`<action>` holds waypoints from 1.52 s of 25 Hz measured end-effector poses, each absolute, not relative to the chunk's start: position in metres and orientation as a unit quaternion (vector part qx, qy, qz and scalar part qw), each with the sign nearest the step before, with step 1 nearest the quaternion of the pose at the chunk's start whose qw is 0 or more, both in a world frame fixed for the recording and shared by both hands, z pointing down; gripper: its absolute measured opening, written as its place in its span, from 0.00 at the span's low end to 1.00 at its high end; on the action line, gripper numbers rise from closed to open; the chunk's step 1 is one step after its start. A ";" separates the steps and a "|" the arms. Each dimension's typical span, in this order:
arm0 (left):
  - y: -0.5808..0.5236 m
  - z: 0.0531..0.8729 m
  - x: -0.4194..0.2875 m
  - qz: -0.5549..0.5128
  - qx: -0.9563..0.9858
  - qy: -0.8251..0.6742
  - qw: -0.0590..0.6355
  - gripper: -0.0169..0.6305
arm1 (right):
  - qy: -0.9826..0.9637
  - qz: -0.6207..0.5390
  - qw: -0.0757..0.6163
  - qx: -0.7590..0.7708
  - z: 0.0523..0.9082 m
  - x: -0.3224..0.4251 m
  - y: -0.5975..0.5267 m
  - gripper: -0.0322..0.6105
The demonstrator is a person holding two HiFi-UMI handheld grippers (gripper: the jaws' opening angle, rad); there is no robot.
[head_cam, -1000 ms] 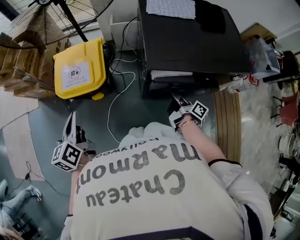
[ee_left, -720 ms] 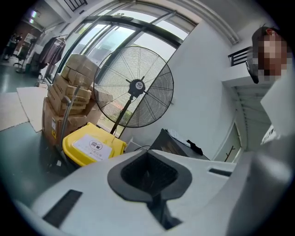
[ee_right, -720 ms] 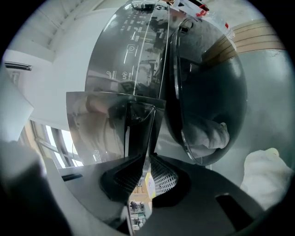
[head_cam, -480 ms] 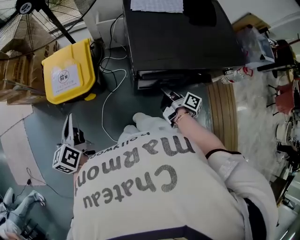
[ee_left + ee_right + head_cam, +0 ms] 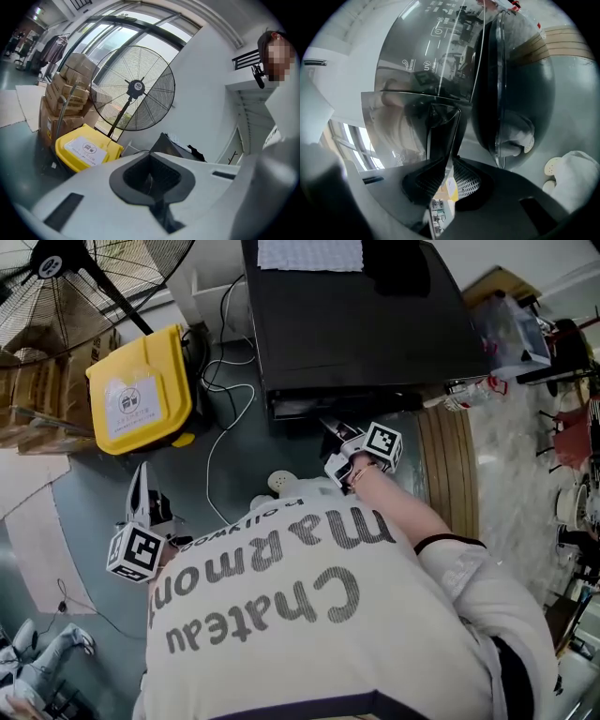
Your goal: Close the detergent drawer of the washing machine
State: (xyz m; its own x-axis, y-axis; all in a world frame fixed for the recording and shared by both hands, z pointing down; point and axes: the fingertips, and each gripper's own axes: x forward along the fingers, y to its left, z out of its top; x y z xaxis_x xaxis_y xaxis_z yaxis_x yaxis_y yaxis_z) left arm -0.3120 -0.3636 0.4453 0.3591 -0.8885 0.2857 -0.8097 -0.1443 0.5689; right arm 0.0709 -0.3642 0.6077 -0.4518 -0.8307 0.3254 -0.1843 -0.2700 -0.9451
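My right claw is clenched on the thin front edge of the detergent drawer. The drawer juts a little way out of the washing machine's front, at the top and toward its left side. My left claw is closed on nothing, well to the left of the washing machine, near the yellow bin.
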 end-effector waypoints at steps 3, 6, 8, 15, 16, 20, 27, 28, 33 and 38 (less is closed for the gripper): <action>-0.369 0.442 -0.310 -0.060 0.756 -0.563 0.329 0.04 | 0.559 -0.648 0.250 -0.452 0.607 0.071 -0.368 0.16; -0.372 0.442 -0.311 -0.062 0.755 -0.565 0.328 0.04 | 0.561 -0.650 0.247 -0.450 0.607 0.070 -0.367 0.16; -0.373 0.444 -0.312 -0.061 0.753 -0.566 0.329 0.04 | 0.558 -0.654 0.245 -0.448 0.608 0.070 -0.366 0.16; -0.379 0.446 -0.305 -0.064 0.755 -0.561 0.334 0.04 | 0.556 -0.664 0.241 -0.438 0.608 0.069 -0.365 0.16; -0.378 0.447 -0.305 -0.064 0.754 -0.561 0.335 0.04 | 0.559 -0.663 0.242 -0.435 0.608 0.070 -0.366 0.16; -0.380 0.450 -0.307 -0.065 0.750 -0.564 0.339 0.04 | 0.560 -0.663 0.237 -0.436 0.609 0.070 -0.367 0.16; -0.381 0.446 -0.306 -0.067 0.754 -0.561 0.337 0.04 | 0.559 -0.661 0.227 -0.446 0.607 0.070 -0.368 0.16; -0.381 0.445 -0.306 -0.068 0.754 -0.561 0.336 0.04 | 0.558 -0.661 0.226 -0.448 0.607 0.071 -0.368 0.16; -0.382 0.442 -0.312 -0.069 0.753 -0.564 0.332 0.04 | 0.552 -0.659 0.227 -0.458 0.607 0.073 -0.371 0.17; -0.377 0.441 -0.321 -0.068 0.751 -0.568 0.330 0.04 | 0.549 -0.647 0.225 -0.479 0.606 0.073 -0.374 0.18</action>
State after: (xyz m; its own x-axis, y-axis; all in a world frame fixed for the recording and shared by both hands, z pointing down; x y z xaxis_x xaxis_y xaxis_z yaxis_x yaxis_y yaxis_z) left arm -0.3214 -0.3774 0.4410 0.3459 -0.8978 0.2727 -0.8082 -0.1375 0.5726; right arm 0.0730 -0.3737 0.6061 -0.4403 -0.8170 0.3724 -0.2352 -0.2953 -0.9260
